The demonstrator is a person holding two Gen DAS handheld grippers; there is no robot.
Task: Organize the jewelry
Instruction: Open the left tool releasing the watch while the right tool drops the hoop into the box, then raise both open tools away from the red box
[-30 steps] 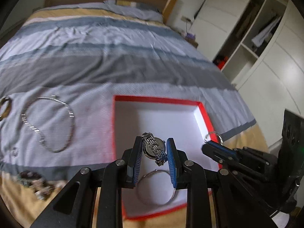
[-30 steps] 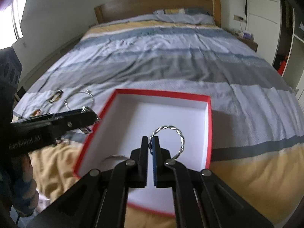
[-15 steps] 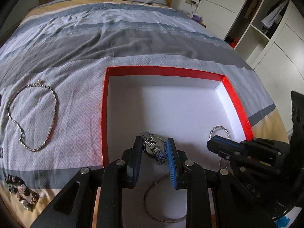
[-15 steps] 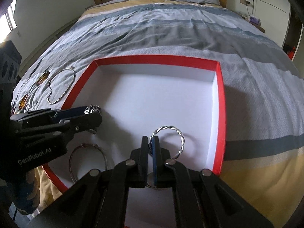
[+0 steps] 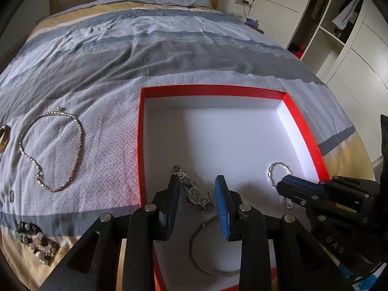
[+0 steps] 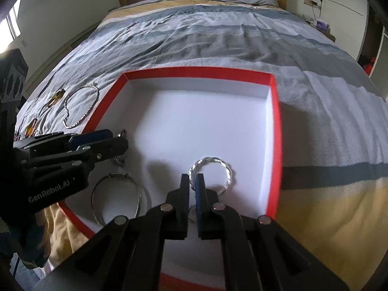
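Silver links of the watch (image 5: pixel 197 194) lie on the white floor of the red box (image 5: pixel 303 131), between the left gripper (image 5: pixel 197 200) whose jaws have just been opening, pads clear. Dragging upward could snag it. The right gripper (image 6: pixel 193 189) pinches a twisted bangle (image 6: pixel 213 169), which might roll onto the plain bangle (image 6: pixel 116 196).

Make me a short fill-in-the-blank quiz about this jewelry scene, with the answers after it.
1. The right gripper is shut on a twisted silver ____.
2. The watch lies between the open fingers of the ____ gripper.
3. The box has white inside walls and a ____ rim.
4. The chain necklace lies on the ____, outside the box.

Answers: ring; left; red; bed
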